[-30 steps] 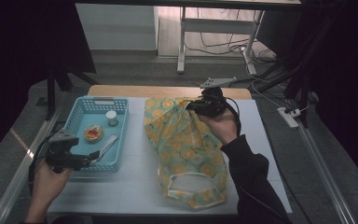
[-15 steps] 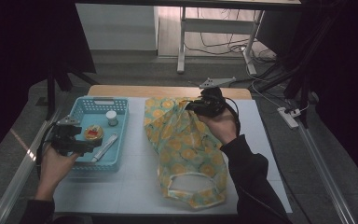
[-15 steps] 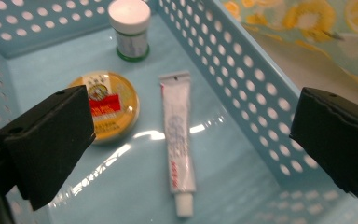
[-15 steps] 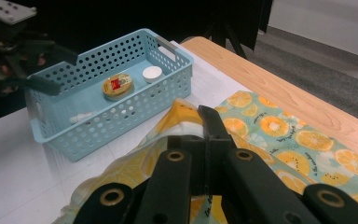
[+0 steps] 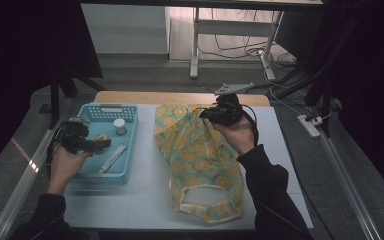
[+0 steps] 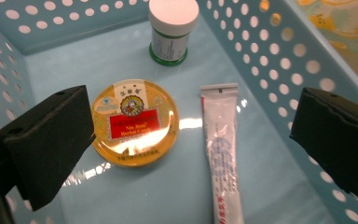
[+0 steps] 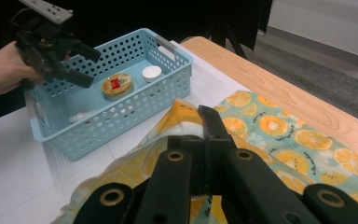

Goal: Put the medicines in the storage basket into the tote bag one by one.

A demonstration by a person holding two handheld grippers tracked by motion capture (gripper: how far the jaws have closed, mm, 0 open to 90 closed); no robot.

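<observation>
A light blue perforated basket (image 5: 107,107) holds a round yellow tin (image 6: 134,122), a small white-capped jar (image 6: 172,29) and a white tube (image 6: 223,144). My left gripper (image 5: 101,144) hovers open over the basket, its jaws wide on either side of the tin and the tube and touching neither. A fabric bag (image 5: 200,160) printed with orange slices lies on the white table, its mouth toward the near edge. My right gripper (image 5: 207,114) is shut on the bag's far edge and holds the cloth bunched up (image 7: 186,121).
The basket (image 7: 135,112) stands left of the bag, with a strip of white tabletop (image 5: 145,165) between them. A wooden edge (image 5: 180,97) runs along the table's far side. Cables and metal frame legs lie on the floor beyond.
My left gripper has moved from the basket's near left corner forward and in over the basket. The right gripper and the bag have stayed put.
</observation>
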